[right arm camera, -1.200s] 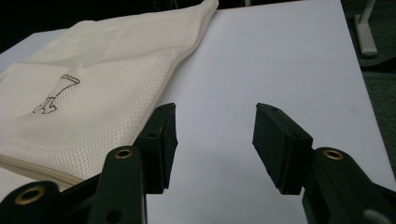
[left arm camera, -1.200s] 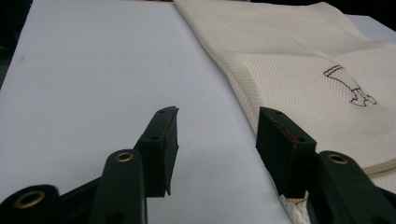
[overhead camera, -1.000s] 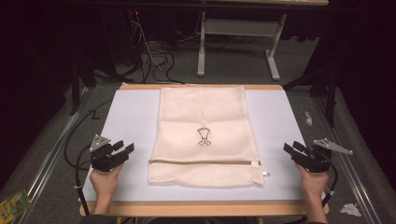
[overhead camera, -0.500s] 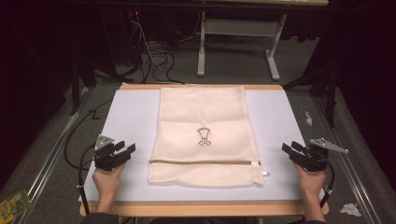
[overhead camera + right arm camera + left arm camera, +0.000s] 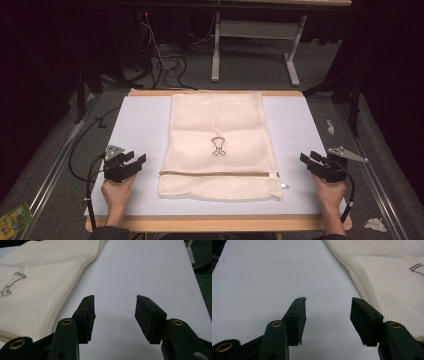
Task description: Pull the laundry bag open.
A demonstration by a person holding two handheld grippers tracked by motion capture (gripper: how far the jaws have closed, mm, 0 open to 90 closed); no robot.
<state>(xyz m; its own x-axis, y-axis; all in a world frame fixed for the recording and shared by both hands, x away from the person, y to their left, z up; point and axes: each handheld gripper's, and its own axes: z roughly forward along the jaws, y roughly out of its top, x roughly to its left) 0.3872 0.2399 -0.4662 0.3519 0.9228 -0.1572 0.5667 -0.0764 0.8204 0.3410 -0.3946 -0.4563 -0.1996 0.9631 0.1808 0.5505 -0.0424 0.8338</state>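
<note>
A cream mesh laundry bag [image 5: 220,145] lies flat in the middle of the white table top [image 5: 140,125], with a small dark emblem [image 5: 218,146] printed on it and a zipper [image 5: 220,174] running across near its front end. My left gripper [image 5: 136,161] rests open on the table, a short way left of the bag's front corner. My right gripper [image 5: 307,159] stands open to the right of the bag. In the left gripper view the bag [image 5: 392,282] spreads at the right beyond the jaws [image 5: 328,307]. In the right gripper view the bag [image 5: 42,282] lies at the left of the jaws [image 5: 115,305].
The table has a wooden rim [image 5: 215,224]. Cables [image 5: 165,62] and a metal table frame [image 5: 255,40] sit on the dark floor behind. Crumpled scraps [image 5: 376,224] lie on the floor at right, a green packet [image 5: 12,219] at bottom left.
Both grippers shifted slightly toward the front of the table and inward. The bag has not moved.
</note>
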